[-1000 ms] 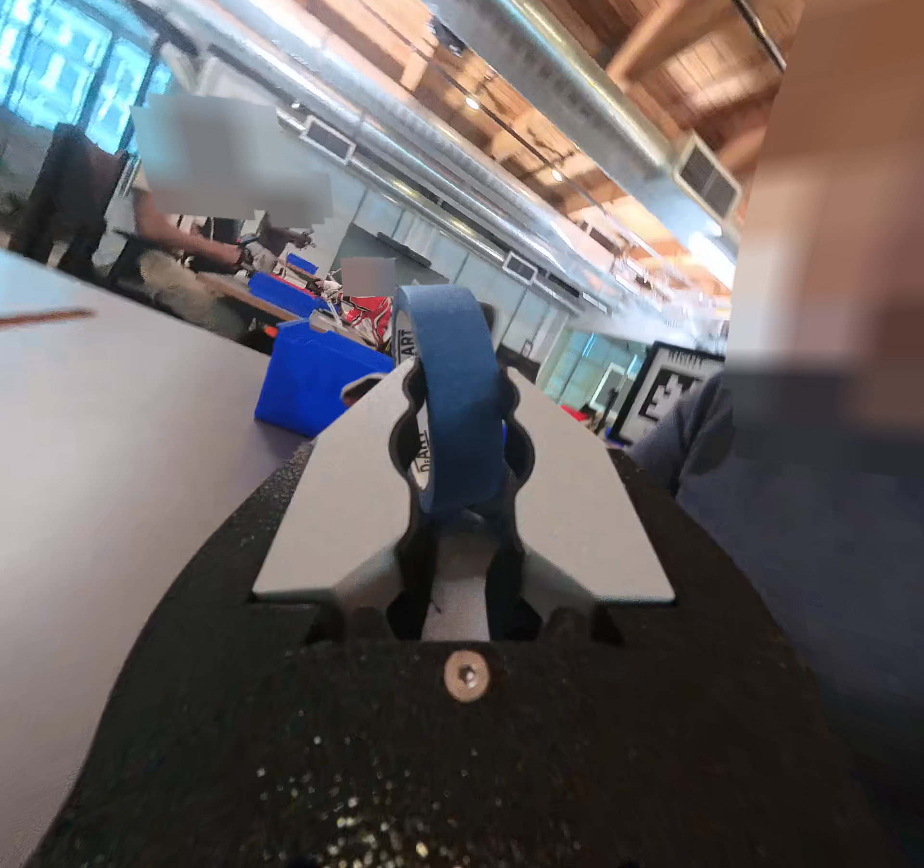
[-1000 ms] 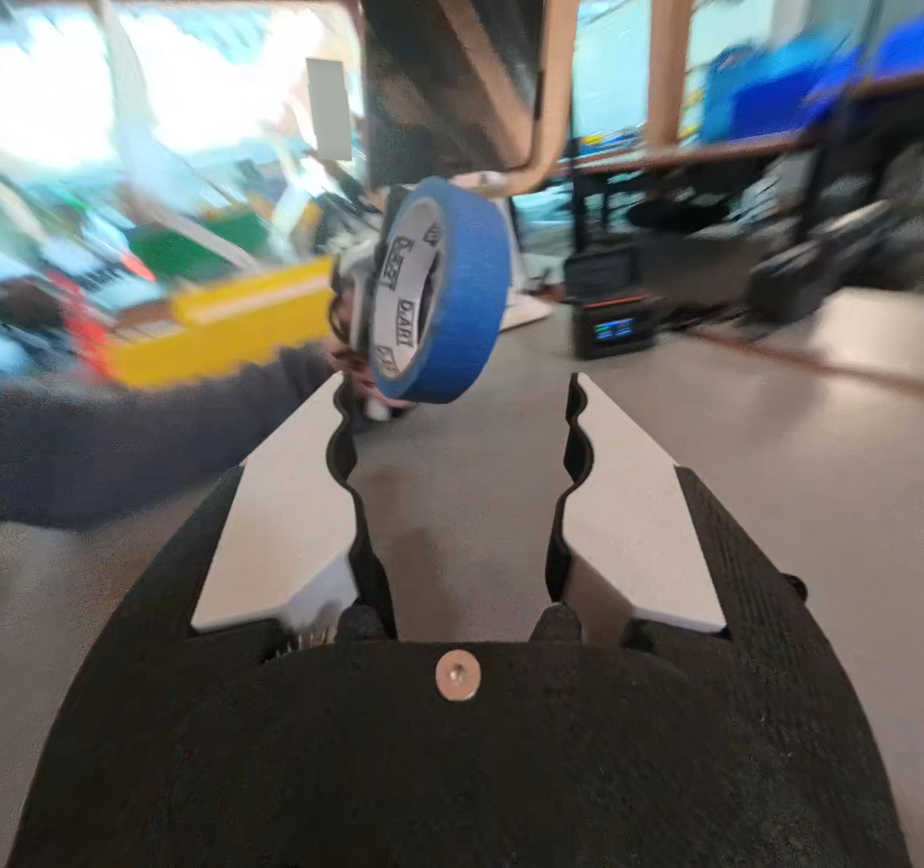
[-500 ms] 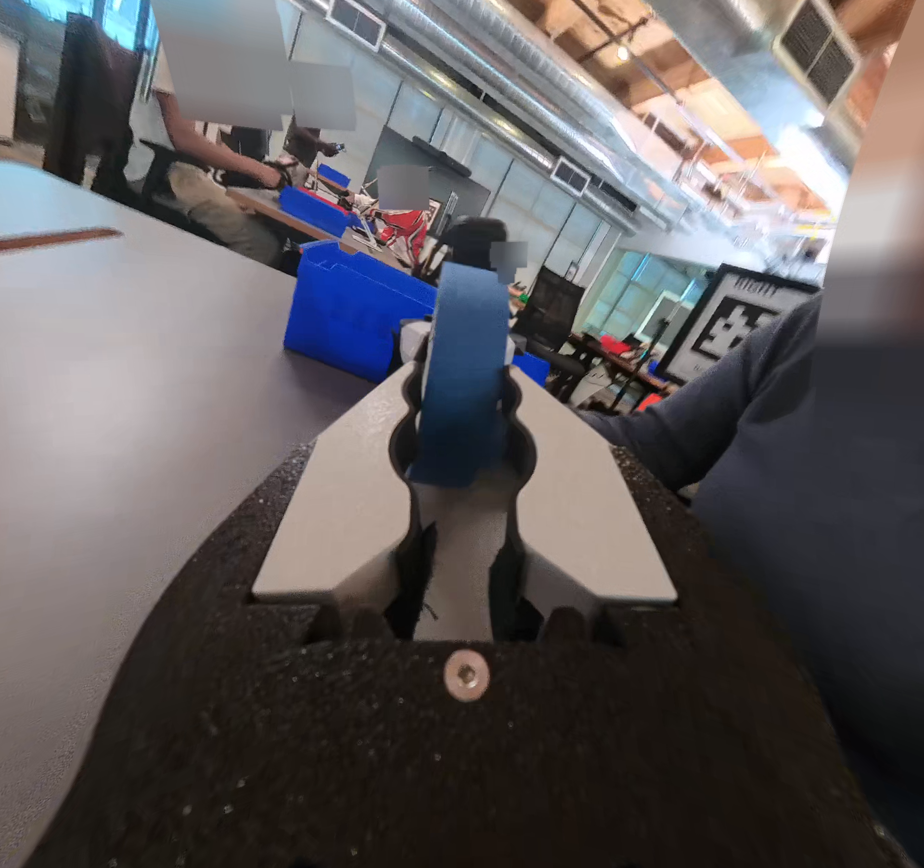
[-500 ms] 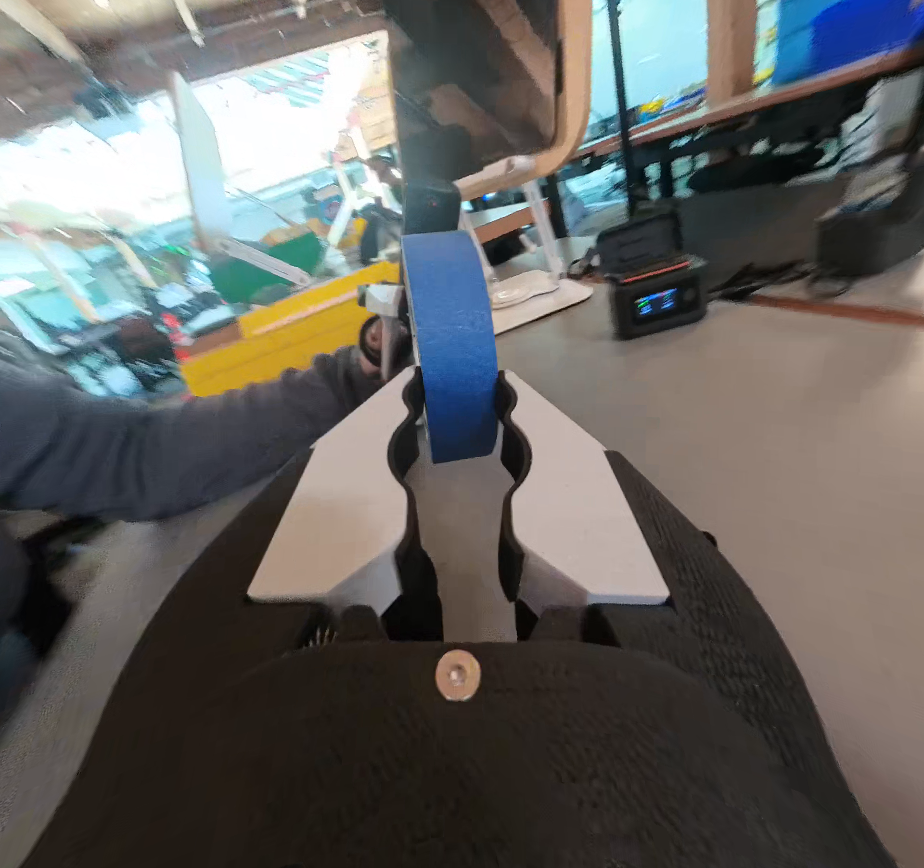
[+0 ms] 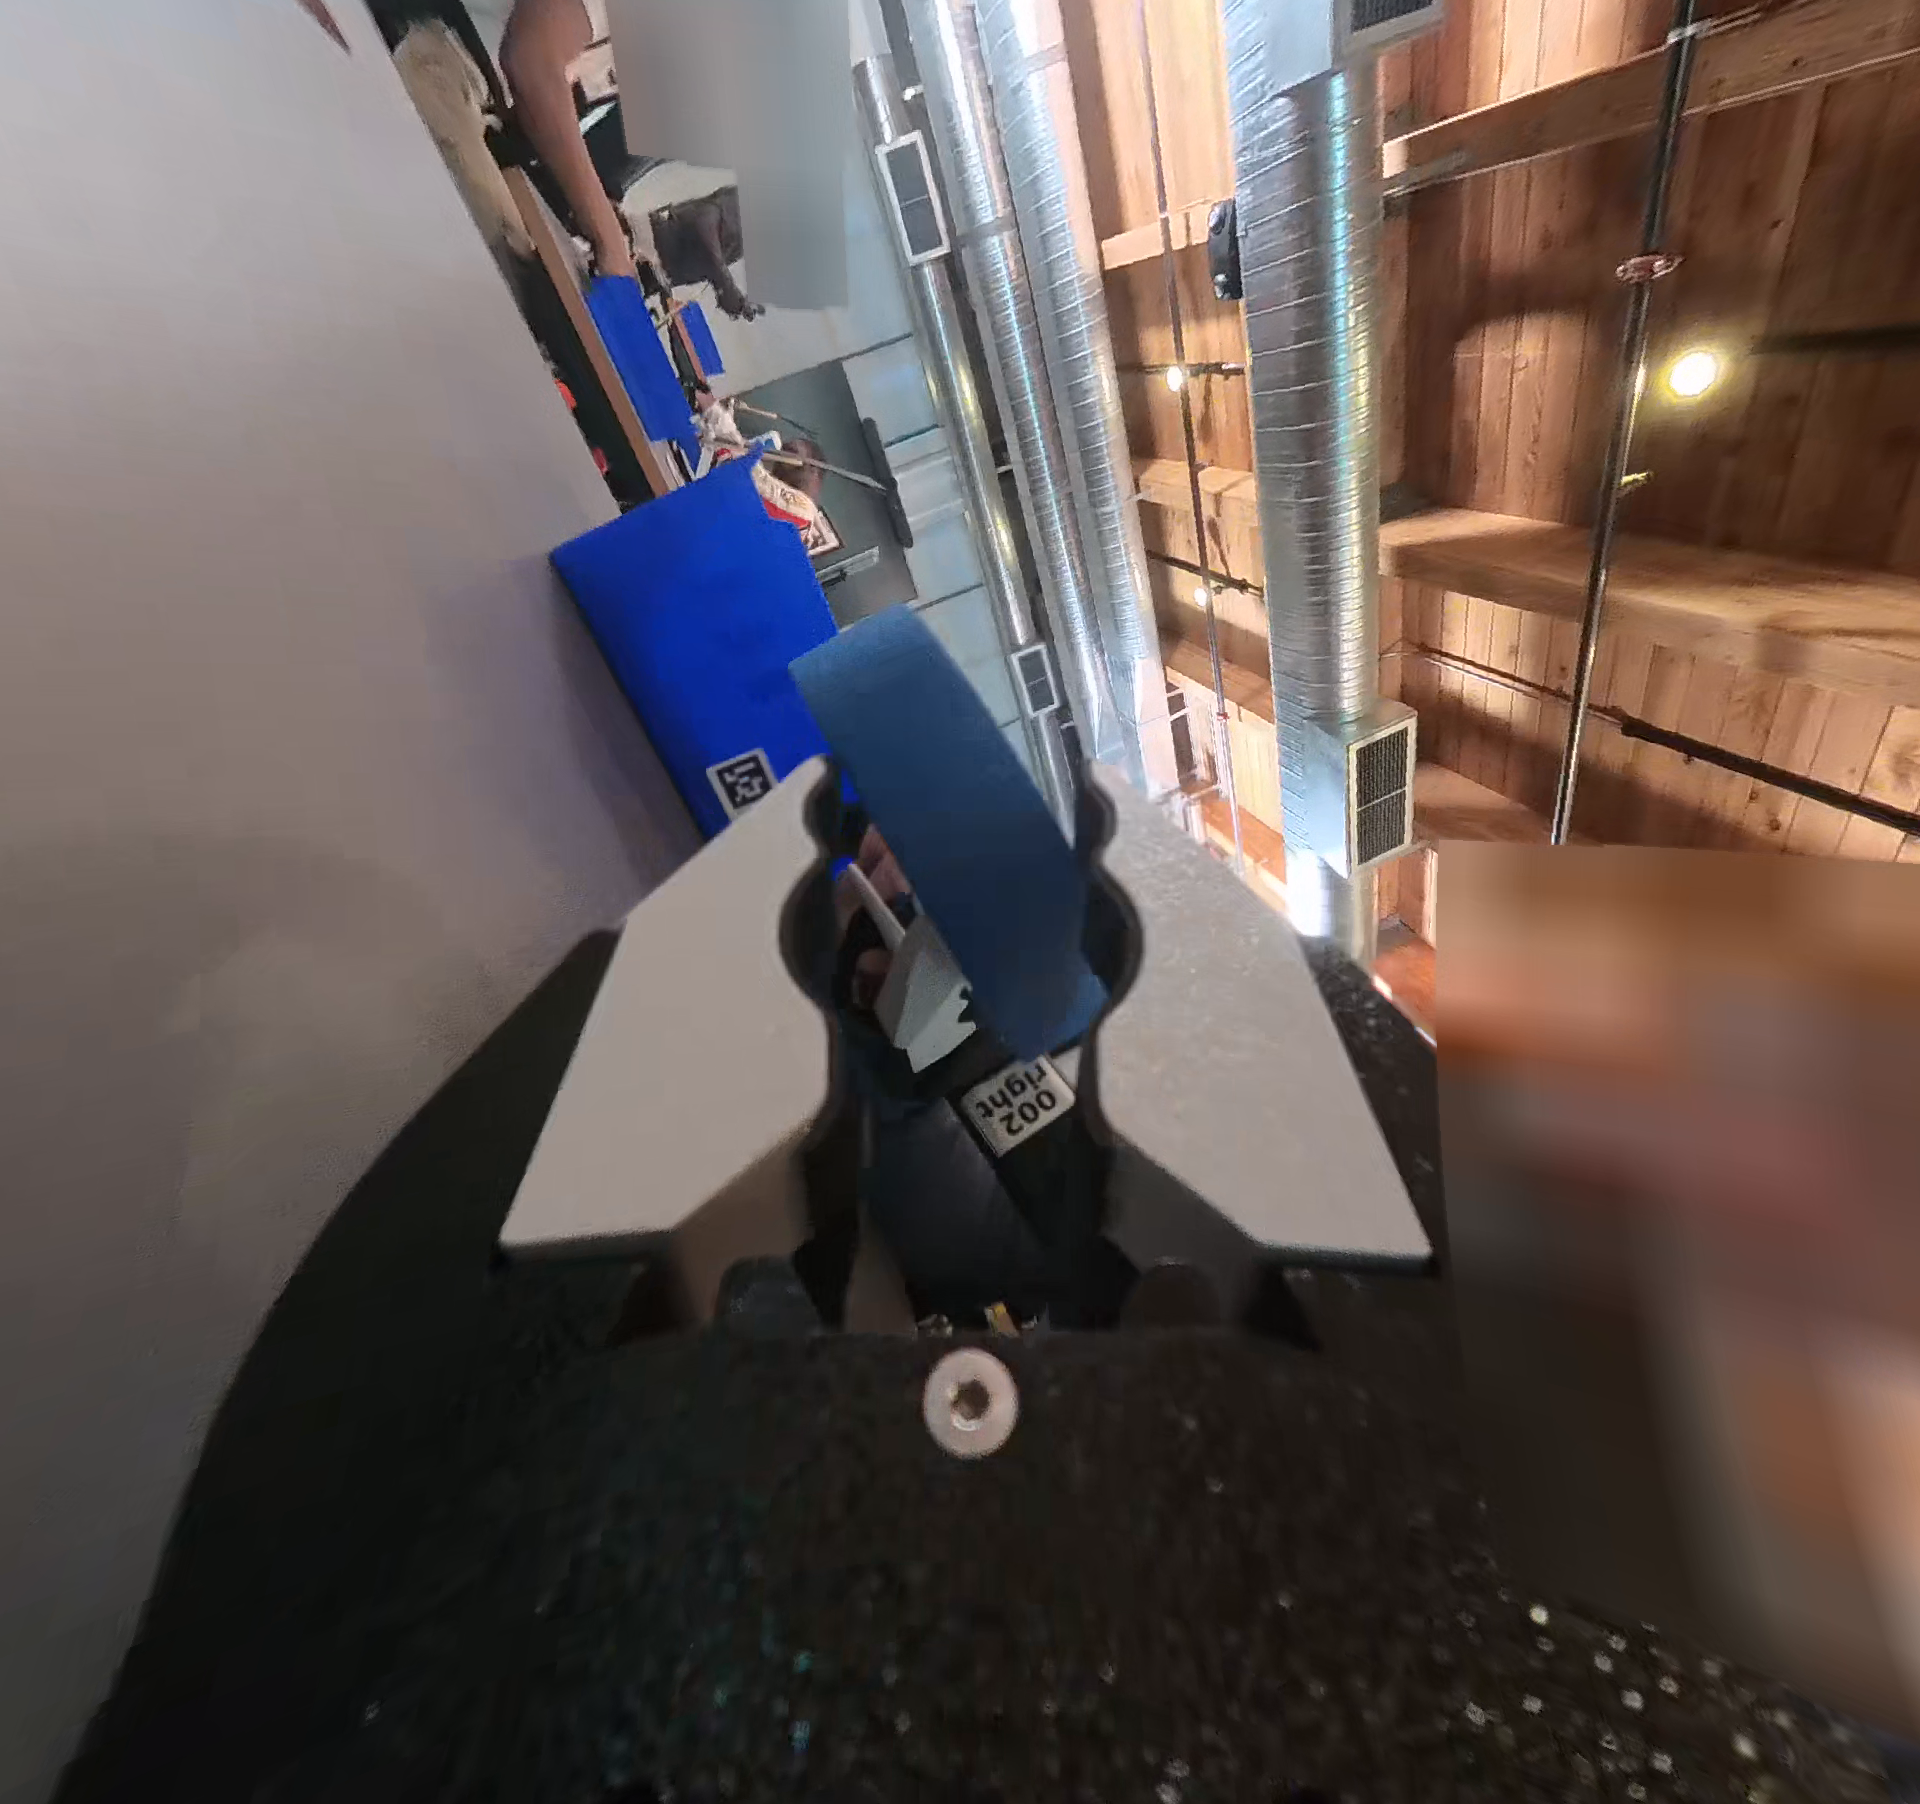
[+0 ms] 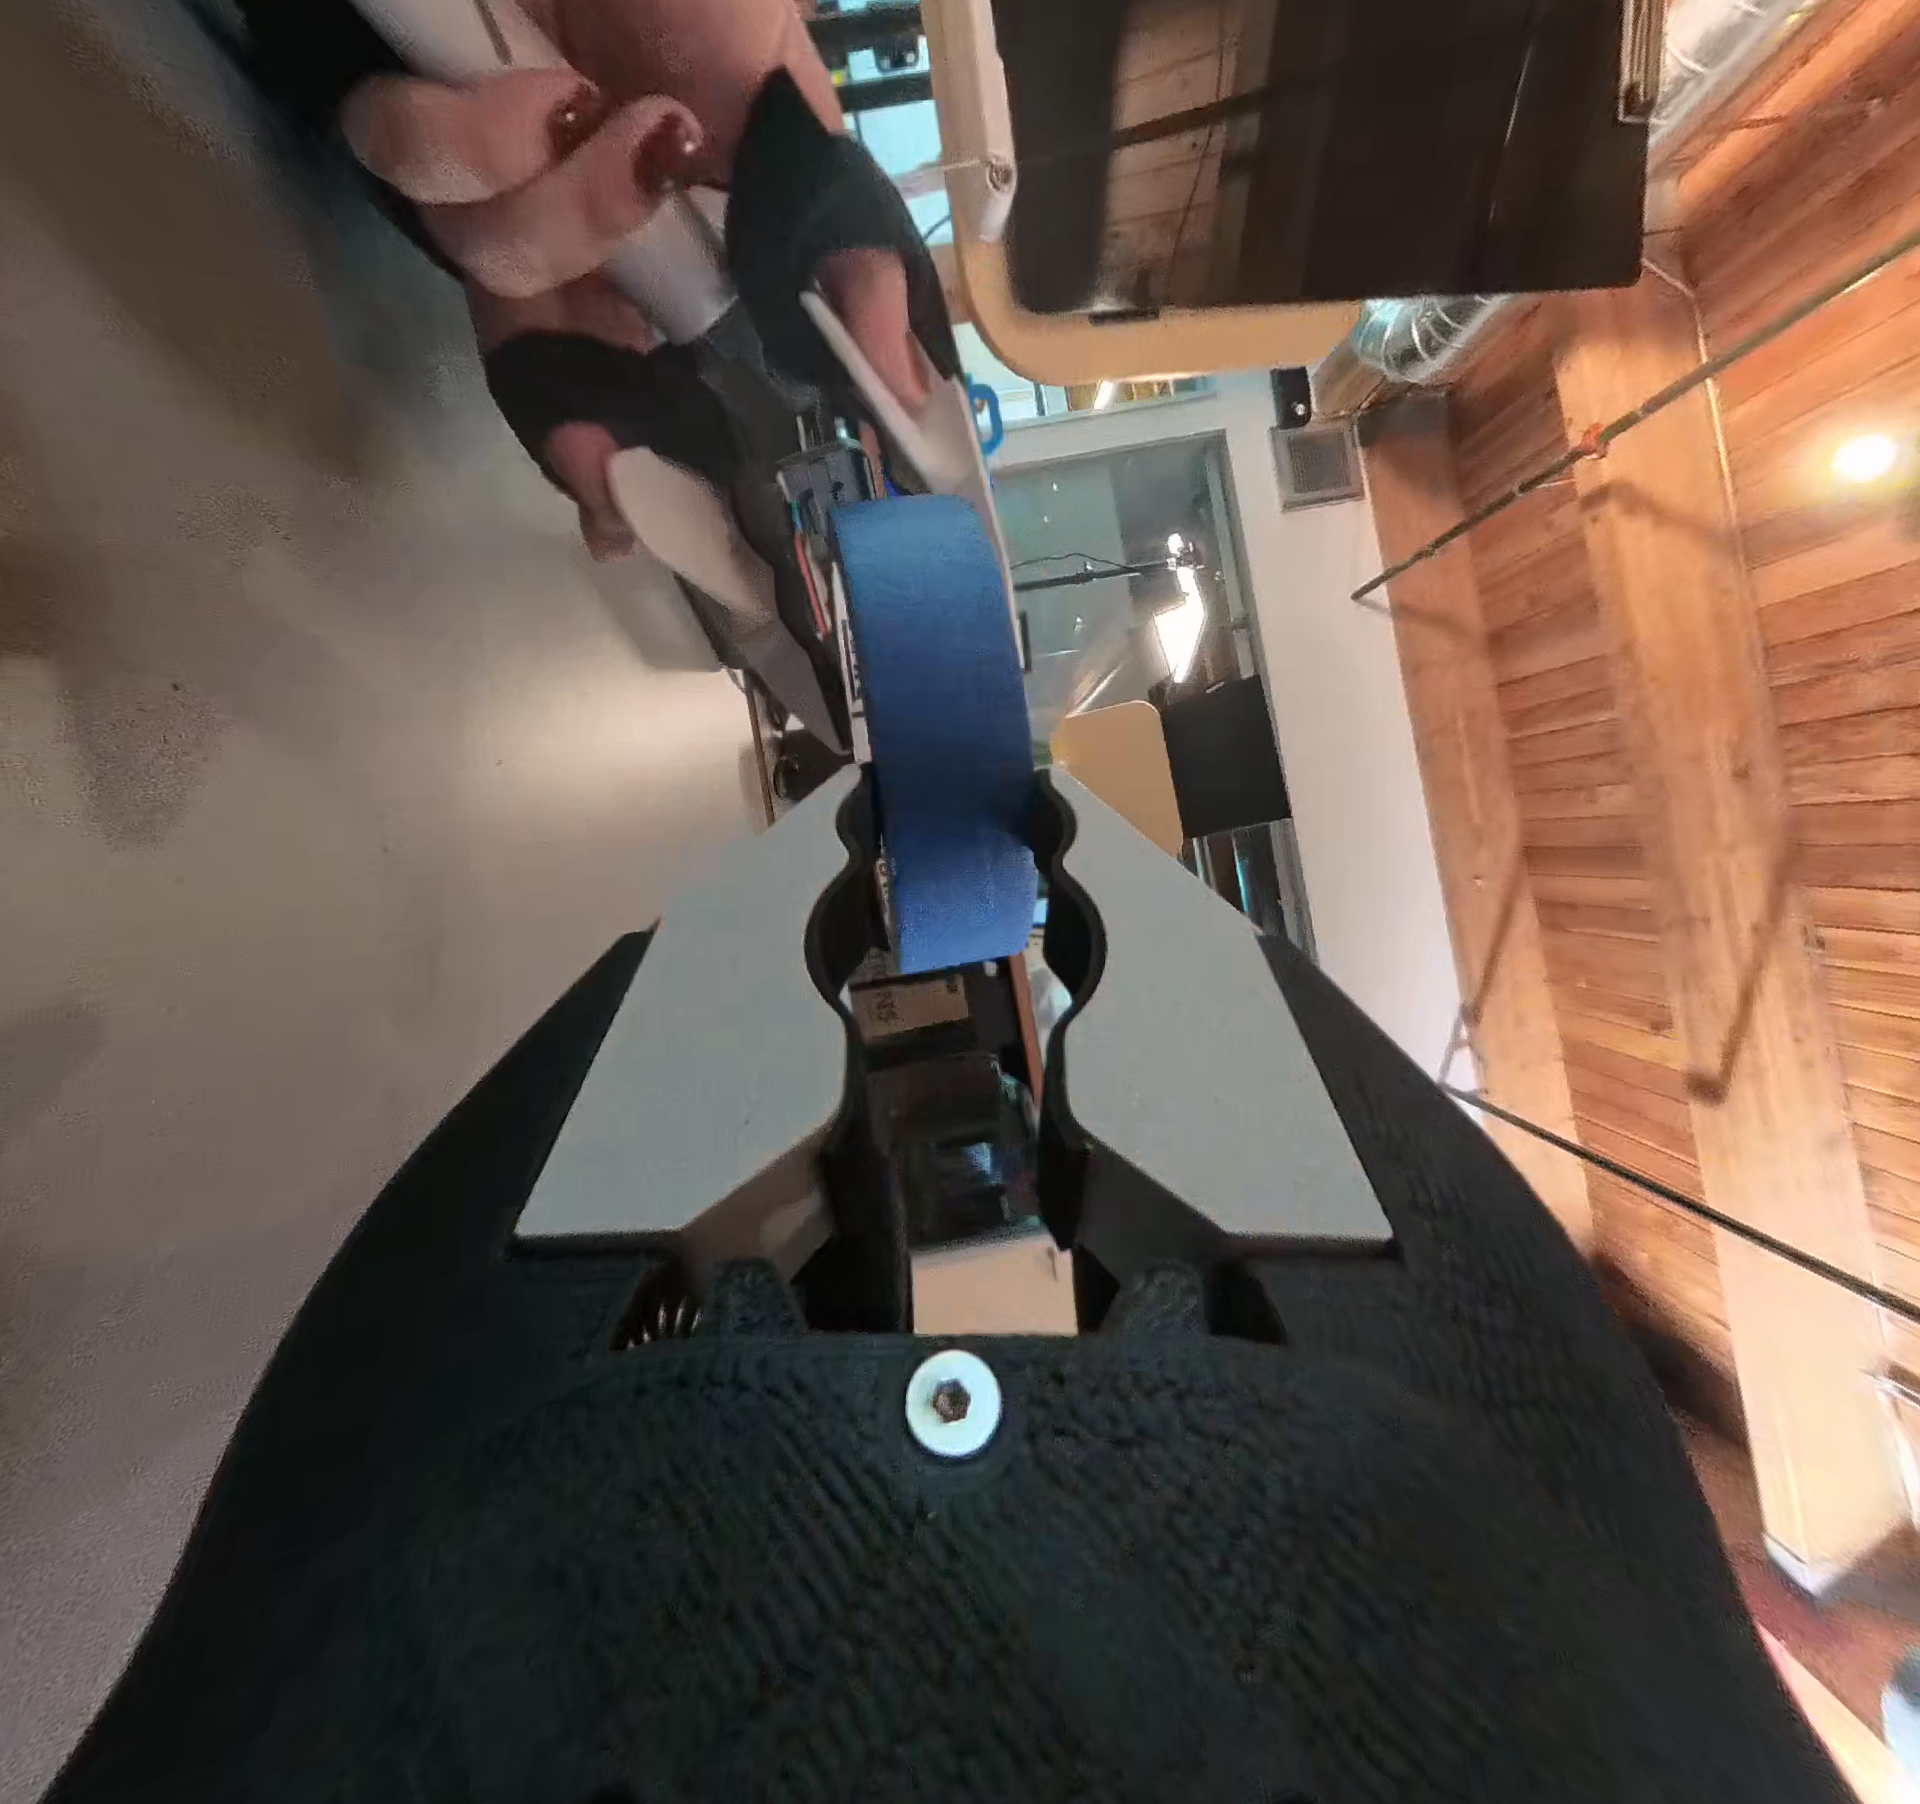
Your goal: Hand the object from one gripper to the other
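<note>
A roll of blue tape (image 5: pixel 956 840) stands on edge between the two grippers. My right gripper (image 6: pixel 954 783) is shut on the near rim of the tape (image 6: pixel 940 715). My left gripper (image 5: pixel 956 788) is open. The tape sits tilted between its jaws, with a dark gap on the tape's left side. Through that gap I see one white finger (image 5: pixel 914 1006) of the right gripper. In the right wrist view the left gripper's white fingers (image 6: pixel 925 414) spread beyond the tape, held by a hand in a black fingerless glove (image 6: pixel 810 196).
Both views are rolled about a quarter turn. The grey table (image 5: pixel 208 507) fills the left side of both views, also in the right wrist view (image 6: pixel 312 819). A blue bin (image 5: pixel 707 653) stands on the table. A person sits farther back. Metal ducts (image 5: pixel 1299 404) and wooden ceiling are to the right. About 5 cm separates my left fingertips from my right.
Both grippers have rolled about a quarter turn. The left jaws, shut on the tape before, have spread apart. The right gripper closed on the tape half a second ago and still holds it.
</note>
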Demonstrator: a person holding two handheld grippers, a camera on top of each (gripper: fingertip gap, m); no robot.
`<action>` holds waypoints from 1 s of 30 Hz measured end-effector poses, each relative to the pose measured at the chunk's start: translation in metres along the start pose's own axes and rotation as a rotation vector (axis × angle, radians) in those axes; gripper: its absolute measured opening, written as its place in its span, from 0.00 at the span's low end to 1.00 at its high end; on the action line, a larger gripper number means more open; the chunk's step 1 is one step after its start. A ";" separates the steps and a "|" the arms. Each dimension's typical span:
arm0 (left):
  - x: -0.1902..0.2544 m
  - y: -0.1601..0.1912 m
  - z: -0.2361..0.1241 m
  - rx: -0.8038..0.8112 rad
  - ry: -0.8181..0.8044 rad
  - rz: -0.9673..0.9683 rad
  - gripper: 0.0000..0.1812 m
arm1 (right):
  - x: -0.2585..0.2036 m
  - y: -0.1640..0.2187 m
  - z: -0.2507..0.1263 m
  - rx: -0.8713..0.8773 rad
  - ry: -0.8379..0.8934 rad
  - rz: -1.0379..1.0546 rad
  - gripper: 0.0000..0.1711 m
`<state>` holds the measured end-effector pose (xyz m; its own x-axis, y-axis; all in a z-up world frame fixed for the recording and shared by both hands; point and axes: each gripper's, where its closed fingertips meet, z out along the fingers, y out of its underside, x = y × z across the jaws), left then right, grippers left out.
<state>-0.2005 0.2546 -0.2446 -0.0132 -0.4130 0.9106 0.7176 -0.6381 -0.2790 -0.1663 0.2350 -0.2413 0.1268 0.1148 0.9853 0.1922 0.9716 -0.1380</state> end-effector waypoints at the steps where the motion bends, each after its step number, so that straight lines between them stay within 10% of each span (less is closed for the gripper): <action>1: -0.001 -0.001 0.000 0.013 0.001 0.003 0.22 | -0.001 0.002 0.000 -0.008 -0.005 0.000 0.16; 4: -0.003 -0.002 0.000 0.020 -0.020 0.056 0.19 | -0.006 0.005 0.000 -0.003 -0.036 0.061 0.20; 9: 0.023 -0.011 -0.009 0.065 0.039 0.337 0.15 | 0.008 -0.010 -0.003 0.188 -0.145 0.745 0.51; 19: 0.064 0.018 -0.008 0.014 0.129 0.954 0.15 | 0.006 -0.009 -0.005 0.340 -0.708 2.015 0.45; 28: 0.040 0.024 0.006 -0.091 0.029 0.743 0.17 | 0.002 0.006 -0.003 0.287 -0.592 1.896 0.17; 30: 0.032 0.017 0.007 -0.078 0.024 0.585 0.34 | 0.010 0.013 -0.002 0.238 -0.461 1.694 0.16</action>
<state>-0.1835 0.2348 -0.2180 0.3530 -0.7245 0.5920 0.5575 -0.3453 -0.7550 -0.1604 0.2485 -0.2337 -0.2488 0.9336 -0.2577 0.0155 -0.2622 -0.9649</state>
